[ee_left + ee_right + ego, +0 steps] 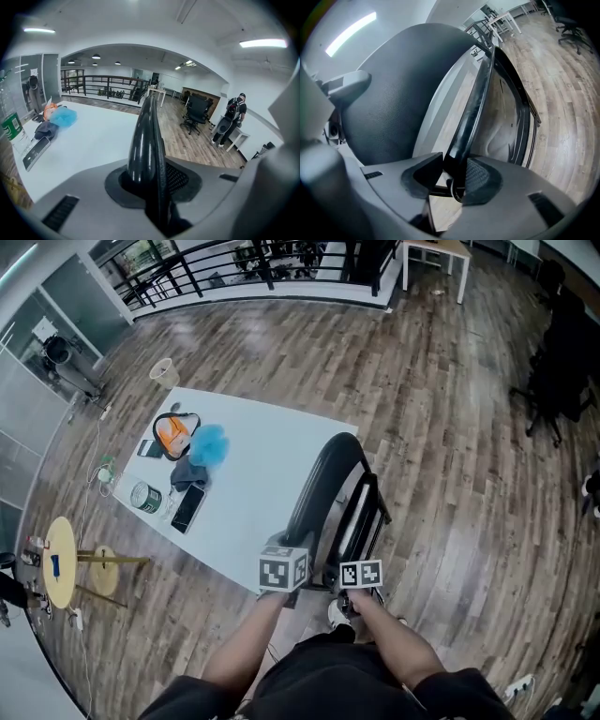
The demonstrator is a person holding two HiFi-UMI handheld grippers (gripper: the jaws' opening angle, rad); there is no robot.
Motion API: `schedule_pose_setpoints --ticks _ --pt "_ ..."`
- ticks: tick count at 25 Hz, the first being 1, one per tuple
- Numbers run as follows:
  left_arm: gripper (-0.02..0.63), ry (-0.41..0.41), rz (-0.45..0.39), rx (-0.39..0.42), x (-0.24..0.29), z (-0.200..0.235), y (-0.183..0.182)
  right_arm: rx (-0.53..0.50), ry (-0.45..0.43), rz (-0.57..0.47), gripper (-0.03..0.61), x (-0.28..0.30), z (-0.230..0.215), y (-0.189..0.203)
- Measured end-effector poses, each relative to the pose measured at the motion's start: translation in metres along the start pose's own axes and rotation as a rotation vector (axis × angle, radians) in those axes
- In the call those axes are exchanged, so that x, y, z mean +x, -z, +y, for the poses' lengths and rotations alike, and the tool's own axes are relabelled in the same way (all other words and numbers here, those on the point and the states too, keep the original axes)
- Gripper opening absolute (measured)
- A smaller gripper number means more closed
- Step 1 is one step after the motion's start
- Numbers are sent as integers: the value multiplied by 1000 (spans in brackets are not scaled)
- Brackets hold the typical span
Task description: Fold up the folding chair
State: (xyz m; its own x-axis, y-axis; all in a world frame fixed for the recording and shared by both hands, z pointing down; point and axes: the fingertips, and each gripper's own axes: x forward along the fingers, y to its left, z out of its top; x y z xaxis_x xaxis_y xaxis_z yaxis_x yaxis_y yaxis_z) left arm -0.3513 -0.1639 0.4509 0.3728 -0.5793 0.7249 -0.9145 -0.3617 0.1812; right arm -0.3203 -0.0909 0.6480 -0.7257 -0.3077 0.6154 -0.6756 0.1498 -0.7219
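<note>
My left gripper and right gripper are both clamping the one folding chair; one table is bordering it at nine o'clock, open floor at three.

Your left gripper: jaws clamped on the black folding chair.
Chair's pose: edge-on to you, rising from the jaws.
Your left: white table with a phone and a blue bundle.
Your right, far back: office chair, person standing.
</note>
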Motion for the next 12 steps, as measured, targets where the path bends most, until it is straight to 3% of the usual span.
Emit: schedule_pose_setpoints --ticks 7,12 --pt "87 3 -9 3 2 13 -1 -30 20 1 127 13 4 -5" --pt "133 -26 -27 28 0 14 0 -156 67 6 171 7 5 -3"
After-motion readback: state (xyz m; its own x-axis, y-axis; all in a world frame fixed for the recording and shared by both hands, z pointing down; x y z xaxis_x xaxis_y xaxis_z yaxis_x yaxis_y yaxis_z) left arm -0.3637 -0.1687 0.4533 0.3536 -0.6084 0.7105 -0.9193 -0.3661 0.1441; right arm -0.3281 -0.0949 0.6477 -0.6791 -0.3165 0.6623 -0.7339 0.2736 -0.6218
